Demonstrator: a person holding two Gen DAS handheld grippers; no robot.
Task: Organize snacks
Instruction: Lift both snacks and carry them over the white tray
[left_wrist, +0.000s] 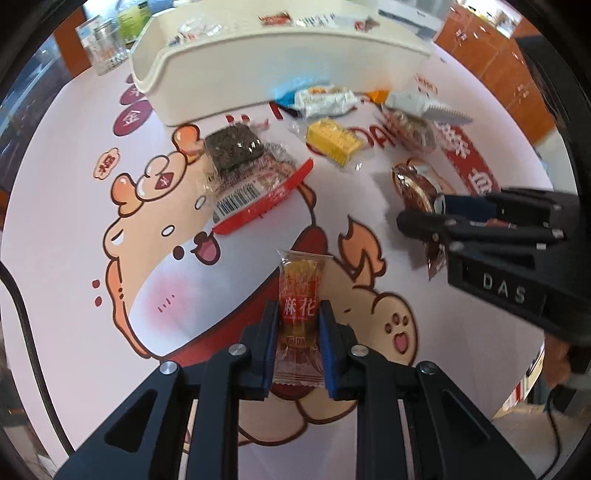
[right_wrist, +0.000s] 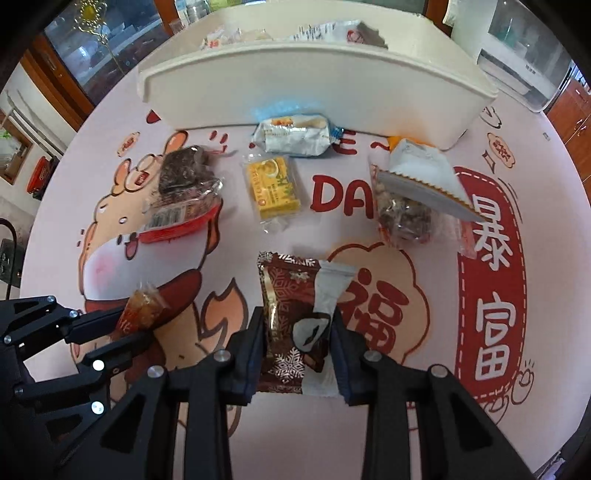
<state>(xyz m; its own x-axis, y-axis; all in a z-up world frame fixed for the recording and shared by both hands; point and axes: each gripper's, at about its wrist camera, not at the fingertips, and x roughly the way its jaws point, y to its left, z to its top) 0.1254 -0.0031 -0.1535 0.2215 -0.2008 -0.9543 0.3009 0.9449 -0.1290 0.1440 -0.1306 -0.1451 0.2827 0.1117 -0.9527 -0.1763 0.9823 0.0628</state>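
left gripper (left_wrist: 298, 332) points down at the mat (left_wrist: 74, 229), jaws clamped on an orange twist pack (left_wrist: 297, 306). pack stands lengthwise between the blue pads, top half poking out ahead of the fingertips, bottom seal back between the fingers. in the right view the same gripper (right_wrist: 142, 325) comes in from the lower left with the pack (right_wrist: 142, 308) at its tip.

right gripper (right_wrist: 297, 332) also points down, jaws closed on a brown snowflake pack (right_wrist: 291, 314) with a white strip down its right side. pads press its two long edges; upper end sticks out past the tips. in the left view it (left_wrist: 424, 218) enters from the right edge, brown pack (left_wrist: 413, 184) at the tips.

loose on the mat beyond both tools: dark cake pack with red edge (right_wrist: 181, 192), left; yellow pack (right_wrist: 273, 184), middle; clear nut pack (right_wrist: 404, 214), right, with a white pack (right_wrist: 421, 173) lying on its top; white-silver pack (right_wrist: 295, 136) just beside the bin wall. cream bin (right_wrist: 314, 88) at the far side of the mat, some wrappers (right_wrist: 325, 31) inside. glass jars (left_wrist: 101, 44) behind the bin, left.
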